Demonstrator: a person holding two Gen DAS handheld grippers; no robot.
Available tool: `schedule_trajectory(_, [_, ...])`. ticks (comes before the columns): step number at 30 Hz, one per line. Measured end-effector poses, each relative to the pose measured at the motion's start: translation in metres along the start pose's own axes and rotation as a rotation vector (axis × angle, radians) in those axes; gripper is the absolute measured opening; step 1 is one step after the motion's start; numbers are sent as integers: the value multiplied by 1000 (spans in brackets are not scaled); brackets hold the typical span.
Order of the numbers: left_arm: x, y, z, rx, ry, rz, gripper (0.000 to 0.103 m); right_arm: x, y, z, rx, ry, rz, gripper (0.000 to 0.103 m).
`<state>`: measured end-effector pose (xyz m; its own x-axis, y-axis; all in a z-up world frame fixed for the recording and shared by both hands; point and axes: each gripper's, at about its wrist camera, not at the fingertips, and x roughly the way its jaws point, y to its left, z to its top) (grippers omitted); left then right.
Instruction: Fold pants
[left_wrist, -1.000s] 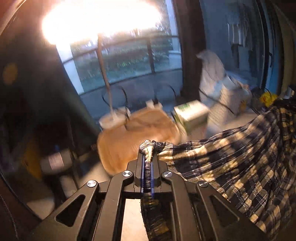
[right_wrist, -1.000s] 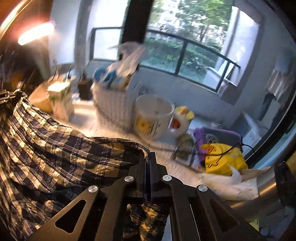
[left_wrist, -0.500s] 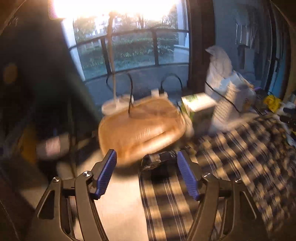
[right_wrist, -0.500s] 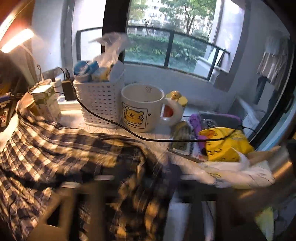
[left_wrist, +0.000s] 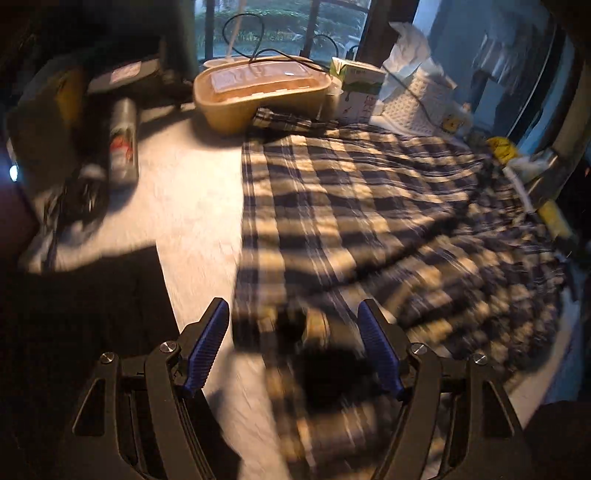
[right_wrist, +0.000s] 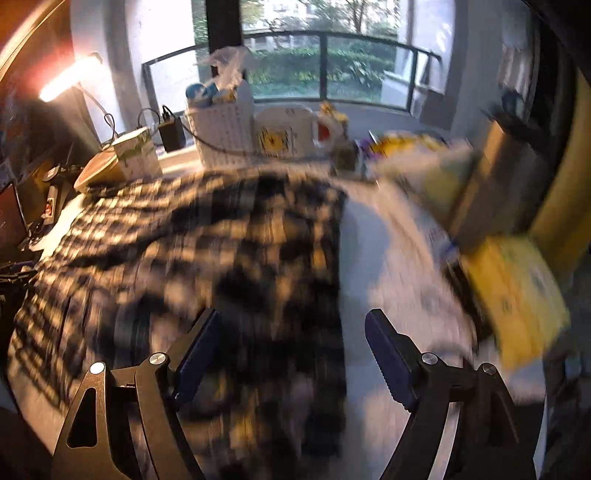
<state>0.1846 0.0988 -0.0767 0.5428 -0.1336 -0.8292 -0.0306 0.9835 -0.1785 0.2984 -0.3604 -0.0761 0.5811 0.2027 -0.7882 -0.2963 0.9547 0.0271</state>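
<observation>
Dropped from the air a second ago, plaid pants (left_wrist: 369, 206) now spread flat and rumpled across the pale surface (left_wrist: 192, 206), dark and cream checks streaked with low sun. Released since the clamped grip of a second earlier: left tongs (left_wrist: 293, 341) gaping above the near hem, right tongs (right_wrist: 291, 354) equally wide over the cloth's other edge. Beyond the left tongs, tan tub (left_wrist: 258, 92) touching the far hem.
</observation>
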Motion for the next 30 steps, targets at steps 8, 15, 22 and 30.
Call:
schedule_trajectory(8, [-20,1,-48,-42,7,-100,88,-21,-11,-47,79,11,37,81])
schedule_trajectory(15, [-19,-18,-71,39,-7,-35,64,-21,18,-58,-44,17,65,21])
schedule_trajectory(22, [-37,-28,-73,130,-42,4,3,-47,26,-52,-50,-76,10,8])
schedule_trajectory(30, [-100,-26,-71,79,-87,-122,3,-126,29,-28,-110,-221,-80,0])
